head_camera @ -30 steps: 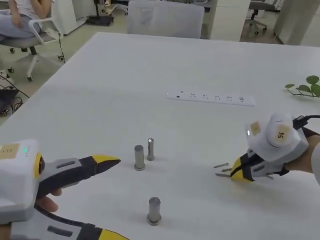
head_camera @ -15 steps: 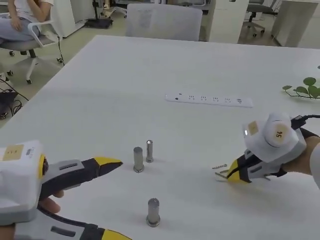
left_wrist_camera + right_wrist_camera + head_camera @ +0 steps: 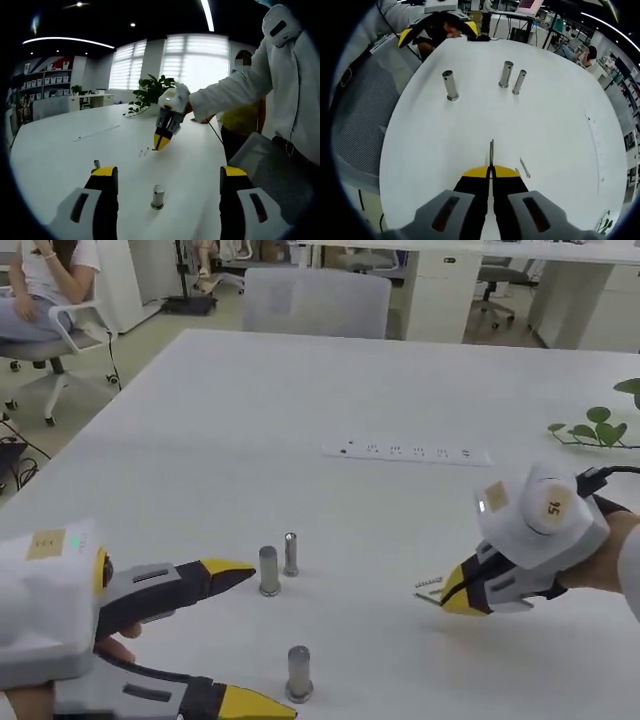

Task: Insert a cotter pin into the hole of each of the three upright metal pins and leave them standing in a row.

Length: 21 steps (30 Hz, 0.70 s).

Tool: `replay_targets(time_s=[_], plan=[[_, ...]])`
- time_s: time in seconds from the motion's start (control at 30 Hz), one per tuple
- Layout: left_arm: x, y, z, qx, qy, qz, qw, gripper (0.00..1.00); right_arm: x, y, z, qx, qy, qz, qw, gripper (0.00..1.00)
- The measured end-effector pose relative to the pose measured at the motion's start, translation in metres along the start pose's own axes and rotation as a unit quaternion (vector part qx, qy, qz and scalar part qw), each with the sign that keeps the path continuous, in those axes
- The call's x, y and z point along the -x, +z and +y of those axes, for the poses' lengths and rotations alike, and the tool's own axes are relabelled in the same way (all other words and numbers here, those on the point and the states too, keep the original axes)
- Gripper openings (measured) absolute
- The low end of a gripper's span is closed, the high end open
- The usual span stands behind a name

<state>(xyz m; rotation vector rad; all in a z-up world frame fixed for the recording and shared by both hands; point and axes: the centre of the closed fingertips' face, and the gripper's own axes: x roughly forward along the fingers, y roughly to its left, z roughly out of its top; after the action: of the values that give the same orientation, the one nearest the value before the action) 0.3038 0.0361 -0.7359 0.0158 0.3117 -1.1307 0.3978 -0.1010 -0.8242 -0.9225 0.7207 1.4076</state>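
Three upright metal pins stand on the white table: two close together and one nearer me. My right gripper is shut on a thin cotter pin that sticks out ahead of its tips, low over the table and to the right of the pins. A loose cotter pin lies just beside it. My left gripper is open at the lower left, and the nearest metal pin stands ahead of it, between its jaws. The right gripper appears beyond it in the left gripper view.
A white power strip lies across the table behind the pins. A green plant sprig sits at the right edge. A grey chair stands at the far side, and a person sits at the far left.
The right gripper has shifted slightly left with the cotter pin in its tips. The head view has tilted, so the whole scene sits a little differently. The left gripper has barely moved.
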Motion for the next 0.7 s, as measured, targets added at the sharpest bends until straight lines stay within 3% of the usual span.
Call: replay_targets(time_s=[0.5,0.7], plan=[[-0.02,0.007,-0.011,-0.034,-0.016,0.021,0.9991,0.65,0.022,0.037,0.039,0.037,0.022,-0.016,0.9989,0.02],[-0.026,0.003,-0.013,-0.043,-0.017,0.034,0.9984,0.52,0.027,0.054,0.052,0.051,0.033,-0.02,0.998,0.02]])
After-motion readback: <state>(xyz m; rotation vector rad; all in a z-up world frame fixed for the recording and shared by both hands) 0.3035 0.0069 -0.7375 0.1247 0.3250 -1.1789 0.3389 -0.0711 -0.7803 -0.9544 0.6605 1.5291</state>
